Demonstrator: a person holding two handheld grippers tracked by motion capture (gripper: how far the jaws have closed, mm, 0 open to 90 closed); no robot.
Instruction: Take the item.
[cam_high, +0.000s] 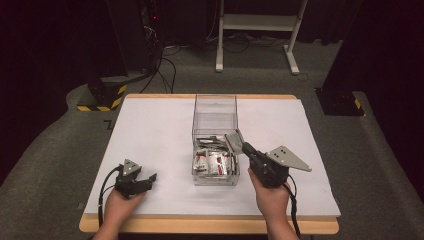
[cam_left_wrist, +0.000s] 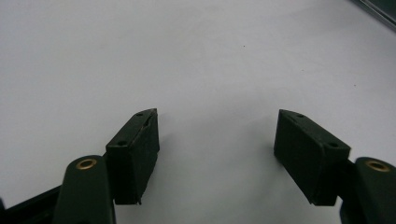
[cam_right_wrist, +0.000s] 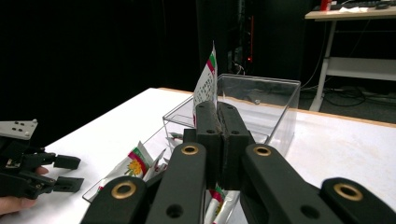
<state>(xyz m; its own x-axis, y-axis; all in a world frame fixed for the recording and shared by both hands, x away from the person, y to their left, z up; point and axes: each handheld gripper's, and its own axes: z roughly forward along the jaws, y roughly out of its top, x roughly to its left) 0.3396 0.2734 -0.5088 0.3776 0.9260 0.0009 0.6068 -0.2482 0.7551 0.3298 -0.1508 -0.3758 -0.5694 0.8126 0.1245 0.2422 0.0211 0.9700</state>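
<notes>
A clear plastic box (cam_high: 196, 131) stands mid-table; its near half holds several red, green and white sachets (cam_high: 214, 163), its far half looks empty. My right gripper (cam_high: 243, 146) hovers at the box's near right corner, shut on one sachet (cam_high: 234, 138). In the right gripper view that sachet (cam_right_wrist: 206, 84) sticks up from between the closed fingertips of my right gripper (cam_right_wrist: 218, 109), with the box (cam_right_wrist: 285, 112) behind and loose sachets (cam_right_wrist: 137, 164) below. My left gripper (cam_high: 149, 181) rests open on the white tabletop at the front left. The left gripper view has my left gripper (cam_left_wrist: 217, 140) wide apart over bare table.
The white tabletop (cam_high: 150, 130) has a wooden rim along its front edge. Beyond the table stand a white desk frame (cam_high: 260, 22), floor cables (cam_high: 165, 70) and a yellow-and-black striped base (cam_high: 102, 97). The left gripper (cam_right_wrist: 67, 172) sits left of the box in the right gripper view.
</notes>
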